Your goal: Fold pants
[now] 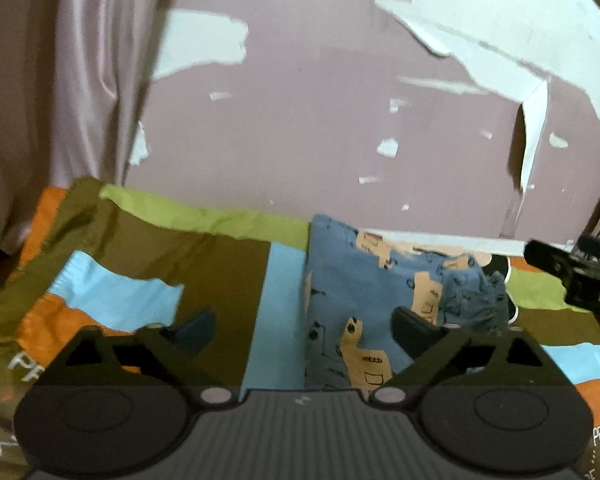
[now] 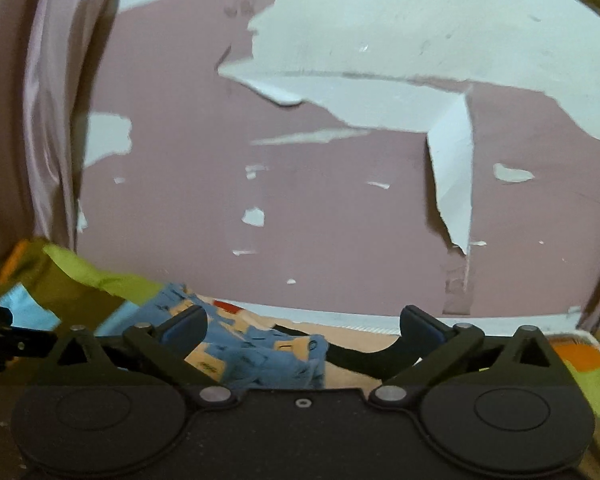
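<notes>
Both grippers, left gripper (image 1: 304, 328) and right gripper (image 2: 304, 330), jaws wide apart and empty, above the folded pants (image 1: 364, 280) on the bedspread (image 1: 220, 272) by the wall; fold released, next likely regrasp or finish.

- A patchwork bedspread (image 1: 220, 264) in olive, lime green, sky blue and orange covers the bed.
- Behind it stands a mauve wall (image 1: 320, 120) with paint peeling off in pale patches.
- A pinkish satin curtain (image 1: 72, 80) hangs at the left edge, beside the wall.
</notes>
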Motion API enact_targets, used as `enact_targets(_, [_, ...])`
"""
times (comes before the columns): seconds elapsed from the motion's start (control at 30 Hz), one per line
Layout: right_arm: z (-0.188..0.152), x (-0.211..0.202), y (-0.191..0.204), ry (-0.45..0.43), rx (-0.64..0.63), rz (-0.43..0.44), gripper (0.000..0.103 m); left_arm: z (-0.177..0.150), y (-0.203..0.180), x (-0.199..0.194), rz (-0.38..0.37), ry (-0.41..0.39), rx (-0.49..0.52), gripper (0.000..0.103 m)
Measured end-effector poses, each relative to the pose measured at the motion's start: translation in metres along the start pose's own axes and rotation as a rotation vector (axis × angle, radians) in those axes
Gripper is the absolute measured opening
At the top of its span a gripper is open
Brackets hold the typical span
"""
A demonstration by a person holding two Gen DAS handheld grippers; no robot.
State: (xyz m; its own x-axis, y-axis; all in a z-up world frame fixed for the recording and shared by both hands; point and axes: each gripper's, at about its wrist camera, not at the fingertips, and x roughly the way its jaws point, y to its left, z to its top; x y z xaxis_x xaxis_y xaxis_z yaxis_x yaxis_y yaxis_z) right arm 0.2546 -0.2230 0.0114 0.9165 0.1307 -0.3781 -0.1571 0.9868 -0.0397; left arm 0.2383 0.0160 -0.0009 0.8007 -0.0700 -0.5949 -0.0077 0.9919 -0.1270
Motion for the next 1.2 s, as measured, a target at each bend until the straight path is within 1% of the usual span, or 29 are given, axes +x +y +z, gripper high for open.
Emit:
enact_targets(0.07, [-0.003,-0.018,0.004,-0.018,0.027,-0.013,0.102,-0.002,0.000,-0.014,0.002,-0.023,0.011,0.103])
enact_targets(0.33, [-0.024,-0.083,0.023,-0.060,0.105,-0.035,0.102,-0.021,-0.001,-0.065,-0.016,-0.070,0.052,0.103])
enact_targets(0.53, [-0.045,-0.123,0.036,-0.058,0.115,-0.049,0.102,-0.045,0.000,-0.089,-0.021,-0.062,0.072,0.103])
enact_targets(0.67, [-0.060,-0.142,0.041,-0.042,0.129,-0.063,0.102,-0.061,-0.002,-0.098,-0.019,-0.060,0.111,0.103])
enact_targets(0.83, [-0.075,-0.156,0.043,-0.022,0.137,-0.081,0.102,-0.074,-0.005,-0.103,-0.016,-0.054,0.150,0.103])
enact_targets(1.03, [-0.084,-0.157,0.043,-0.003,0.138,-0.086,0.102,-0.081,-0.008,-0.105,-0.012,-0.047,0.179,0.103])
enact_targets(1.2, [-0.085,-0.156,0.040,-0.001,0.155,-0.085,0.102,-0.082,-0.007,-0.104,-0.009,-0.039,0.167,0.103])
